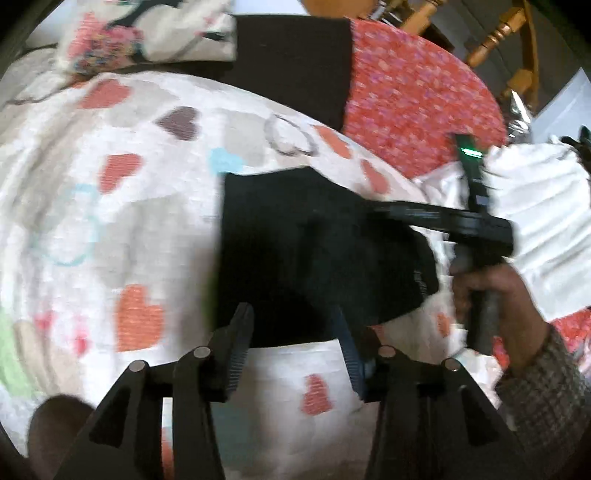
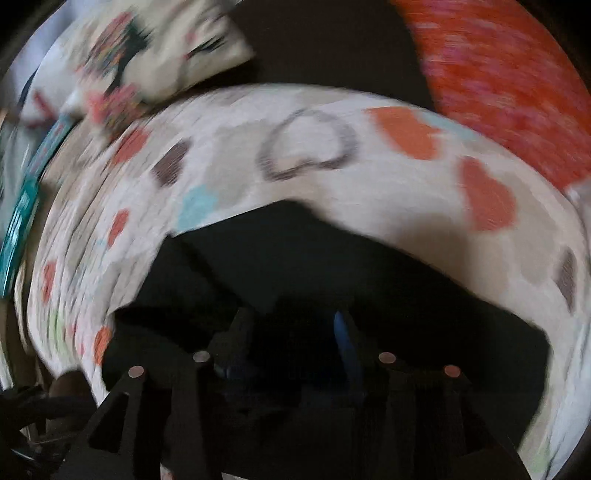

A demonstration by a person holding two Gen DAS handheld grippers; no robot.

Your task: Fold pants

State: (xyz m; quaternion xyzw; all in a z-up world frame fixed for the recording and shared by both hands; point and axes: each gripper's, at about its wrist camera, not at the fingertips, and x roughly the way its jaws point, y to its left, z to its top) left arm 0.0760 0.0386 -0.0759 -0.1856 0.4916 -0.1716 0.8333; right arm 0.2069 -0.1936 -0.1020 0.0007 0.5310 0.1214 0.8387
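Left gripper (image 1: 291,332) fingers spread wide, at near edge of black pants (image 1: 317,251), folded on heart blanket (image 1: 110,184). Right gripper (image 2: 291,332) over pants; grip state can't tell, blurred.

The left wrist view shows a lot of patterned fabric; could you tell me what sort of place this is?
Probably a bedroom: a heart-print bedspread with a patterned pillow at its far end, the black pants lying on it, and a wooden chair beyond.
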